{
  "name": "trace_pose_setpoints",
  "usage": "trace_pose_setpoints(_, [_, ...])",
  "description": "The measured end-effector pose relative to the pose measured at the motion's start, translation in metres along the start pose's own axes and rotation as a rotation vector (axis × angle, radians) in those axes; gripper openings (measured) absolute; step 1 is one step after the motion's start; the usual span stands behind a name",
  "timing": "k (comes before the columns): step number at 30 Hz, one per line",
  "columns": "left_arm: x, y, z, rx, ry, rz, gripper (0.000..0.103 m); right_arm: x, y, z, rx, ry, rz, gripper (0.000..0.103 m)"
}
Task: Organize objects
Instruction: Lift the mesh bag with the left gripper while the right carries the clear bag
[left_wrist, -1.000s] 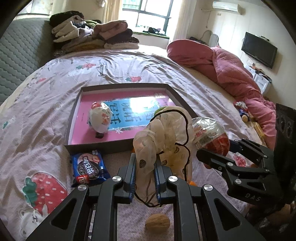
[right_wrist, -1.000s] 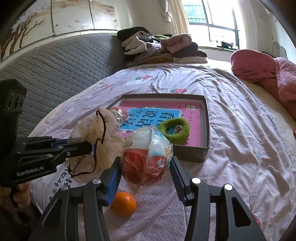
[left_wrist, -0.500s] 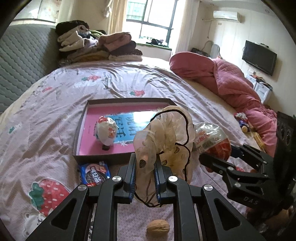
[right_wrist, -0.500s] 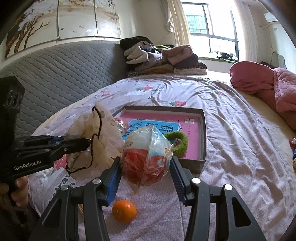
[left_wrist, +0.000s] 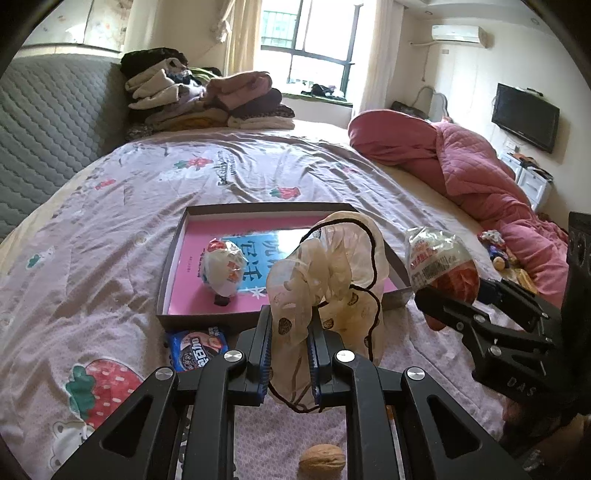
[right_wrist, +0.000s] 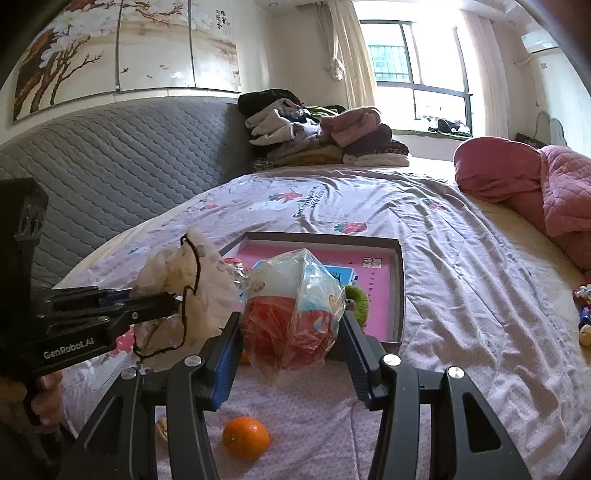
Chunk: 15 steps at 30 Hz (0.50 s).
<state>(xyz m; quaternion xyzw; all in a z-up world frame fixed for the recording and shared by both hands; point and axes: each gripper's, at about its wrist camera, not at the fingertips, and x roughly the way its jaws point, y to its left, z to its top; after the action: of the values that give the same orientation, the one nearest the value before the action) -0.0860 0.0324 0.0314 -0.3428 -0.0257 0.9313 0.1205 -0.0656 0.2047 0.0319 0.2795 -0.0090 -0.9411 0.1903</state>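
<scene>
My left gripper (left_wrist: 290, 332) is shut on a cream sheer scrunchie (left_wrist: 332, 280) with black edging, held above the bed in front of the box; the same scrunchie (right_wrist: 184, 273) shows at the left of the right wrist view. My right gripper (right_wrist: 290, 325) is shut on a clear bag of red and white snack (right_wrist: 291, 310), also held in the air; this bag (left_wrist: 439, 262) shows at the right of the left wrist view. Beyond both lies a shallow grey box with a pink bottom (left_wrist: 192, 273), holding a wrapped snack ball (left_wrist: 223, 267) and a green scrunchie (right_wrist: 356, 301).
On the purple bedsheet lie a blue cookie packet (left_wrist: 197, 347), a walnut (left_wrist: 321, 458) and an orange (right_wrist: 245, 437). A pink quilt (left_wrist: 472, 181) is heaped at the right, folded clothes (left_wrist: 207, 99) at the far end, and a grey headboard (right_wrist: 110, 173) stands at the left.
Both grippers have tilted upward a little with their loads still held, so the box and the bed items sit lower in the views. Nothing was let go.
</scene>
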Motion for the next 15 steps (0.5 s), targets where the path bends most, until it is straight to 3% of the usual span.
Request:
trace_pose_setpoints(7, [-0.004,-0.002,0.004,0.008,-0.022,0.002,0.017,-0.005,-0.003,0.012,-0.003,-0.050,-0.017,0.052])
trace_pose_setpoints(15, [-0.006,0.000,0.017,0.014,-0.048,-0.004,0.017,0.005,-0.013,0.025,0.007,-0.049,-0.054,0.052])
